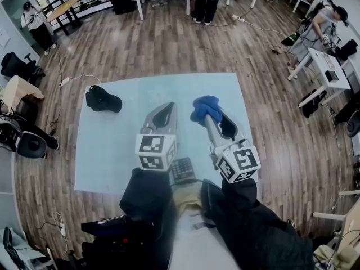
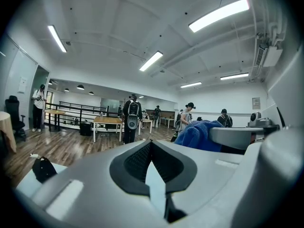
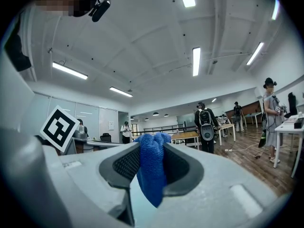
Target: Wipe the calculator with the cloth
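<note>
left gripper (image 1: pixel 163 110): jaws pressed together, nothing between them | right gripper (image 1: pixel 209 116): jaws clamped on blue cloth (image 1: pixel 205 106), up beyond the calculator | calculator (image 1: pixel 181 170): lay on table (image 1: pixel 112 151) between both grippers' marker cubes | black cap (image 1: pixel 103 99): well left of calculator

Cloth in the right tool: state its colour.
Blue. The cloth shows best in the right gripper view, clamped in the right tool.
</note>
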`<action>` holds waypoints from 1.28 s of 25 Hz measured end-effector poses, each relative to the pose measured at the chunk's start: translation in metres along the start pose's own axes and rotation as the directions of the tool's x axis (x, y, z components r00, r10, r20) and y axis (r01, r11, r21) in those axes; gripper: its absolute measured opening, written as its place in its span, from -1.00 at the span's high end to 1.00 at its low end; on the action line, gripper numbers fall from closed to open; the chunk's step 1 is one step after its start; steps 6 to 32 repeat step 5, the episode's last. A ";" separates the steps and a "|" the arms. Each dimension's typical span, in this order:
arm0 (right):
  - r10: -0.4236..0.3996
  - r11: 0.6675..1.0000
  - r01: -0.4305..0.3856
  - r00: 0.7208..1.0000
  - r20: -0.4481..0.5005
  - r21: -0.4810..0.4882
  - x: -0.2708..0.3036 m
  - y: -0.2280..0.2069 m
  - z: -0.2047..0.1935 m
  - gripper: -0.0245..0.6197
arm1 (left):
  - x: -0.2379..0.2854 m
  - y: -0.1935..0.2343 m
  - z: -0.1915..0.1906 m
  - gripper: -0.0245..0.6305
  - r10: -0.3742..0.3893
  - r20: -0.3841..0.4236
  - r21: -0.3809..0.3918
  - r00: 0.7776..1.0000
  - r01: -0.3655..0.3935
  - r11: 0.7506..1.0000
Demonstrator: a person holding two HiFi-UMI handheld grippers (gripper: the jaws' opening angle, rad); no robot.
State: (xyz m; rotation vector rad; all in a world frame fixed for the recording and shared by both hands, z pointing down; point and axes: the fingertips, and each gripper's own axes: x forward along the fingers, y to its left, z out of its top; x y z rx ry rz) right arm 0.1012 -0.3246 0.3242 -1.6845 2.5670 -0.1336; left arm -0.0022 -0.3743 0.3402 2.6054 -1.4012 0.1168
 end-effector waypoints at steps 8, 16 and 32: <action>-0.005 1.000 0.005 1.000 -0.003 0.002 0.000 -0.002 -0.001 0.54 | 0.002 -0.003 -0.002 0.93 -0.008 -0.011 0.003 1.000 0.008 1.000; -0.005 1.000 0.005 1.000 -0.003 0.002 0.000 -0.002 -0.001 0.54 | 0.002 -0.003 -0.002 0.93 -0.008 -0.011 0.003 1.000 0.008 1.000; -0.005 1.000 0.005 1.000 -0.003 0.002 0.000 -0.002 -0.001 0.54 | 0.002 -0.003 -0.002 0.93 -0.008 -0.011 0.003 1.000 0.008 1.000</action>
